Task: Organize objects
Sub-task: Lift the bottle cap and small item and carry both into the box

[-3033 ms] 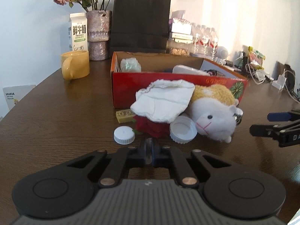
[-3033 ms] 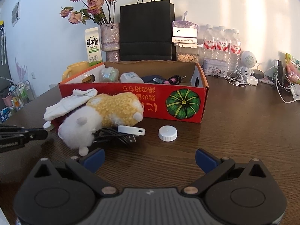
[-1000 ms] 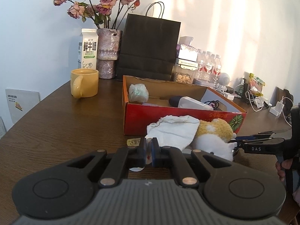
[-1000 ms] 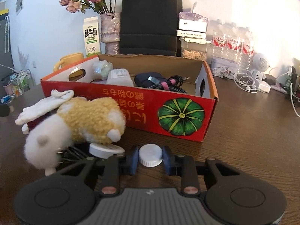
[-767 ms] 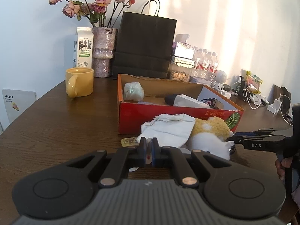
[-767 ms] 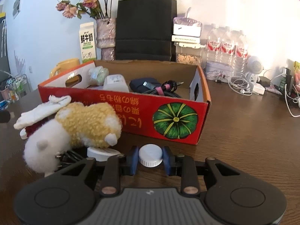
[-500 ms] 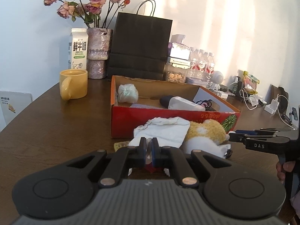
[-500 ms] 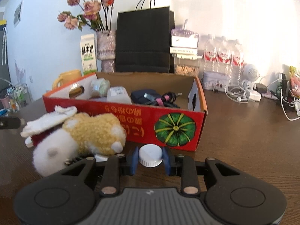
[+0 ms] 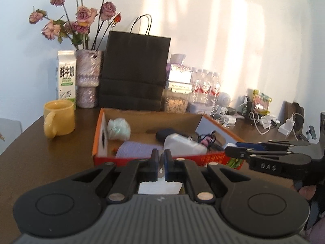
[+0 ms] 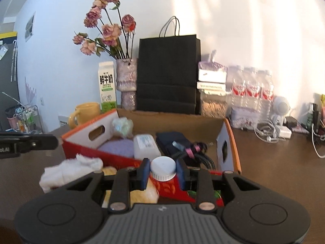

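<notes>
Right hand-held gripper (image 10: 163, 171) clamps a white bottle cap (image 10: 163, 167) between its pads, raised before the red cardboard box (image 10: 231, 140). Left hand-held gripper (image 9: 161, 165) nearly closed; something thin and pale between its pads, unidentifiable.

The dark brown wooden counter (image 9: 40, 152) carries a shallow red cardboard box (image 9: 105, 142) straight ahead of the left tongs (image 9: 161, 163). Ahead and to their left stands a yellow ceramic mug (image 9: 59, 120), with a white milk carton (image 9: 66, 75) and a pale textured vase of dried roses (image 9: 88, 81) behind it. A black paper bag (image 9: 134, 71) stands beyond the box. Ahead to the right stand clear water bottles (image 9: 205, 87), with white chargers and cables (image 9: 264, 122) farther right. A crumpled white cloth (image 10: 69, 170) lies left of the right tongs (image 10: 163, 171).
</notes>
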A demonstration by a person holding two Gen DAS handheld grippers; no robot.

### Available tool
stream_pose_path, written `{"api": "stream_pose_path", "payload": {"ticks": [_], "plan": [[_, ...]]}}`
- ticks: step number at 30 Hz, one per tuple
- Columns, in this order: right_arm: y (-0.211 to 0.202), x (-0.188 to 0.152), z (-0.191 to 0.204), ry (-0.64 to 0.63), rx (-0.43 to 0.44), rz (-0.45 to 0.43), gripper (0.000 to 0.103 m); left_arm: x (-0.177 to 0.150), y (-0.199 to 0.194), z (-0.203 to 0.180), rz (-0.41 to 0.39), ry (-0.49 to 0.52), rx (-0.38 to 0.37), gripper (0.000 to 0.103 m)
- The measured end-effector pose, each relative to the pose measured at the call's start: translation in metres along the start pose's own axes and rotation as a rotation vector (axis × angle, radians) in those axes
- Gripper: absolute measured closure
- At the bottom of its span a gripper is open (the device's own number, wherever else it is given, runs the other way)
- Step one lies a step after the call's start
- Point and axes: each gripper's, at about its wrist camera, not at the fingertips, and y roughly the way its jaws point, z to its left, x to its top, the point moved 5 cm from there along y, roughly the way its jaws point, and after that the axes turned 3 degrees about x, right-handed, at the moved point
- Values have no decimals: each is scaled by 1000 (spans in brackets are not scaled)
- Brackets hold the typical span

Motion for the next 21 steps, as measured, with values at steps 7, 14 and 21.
{"api": "stream_pose_path", "payload": {"ticks": [7,14,21], "plan": [[15,24,5,3,9,-43,76,20,17,-10,-34,2,-29,97],[39,45,0,8,-7,-71,76,40,48,-12,-58,-10,-30,97],[70,50,-17,44,-31,-63,76,57,86,-8,-95,2,6,97]]}}
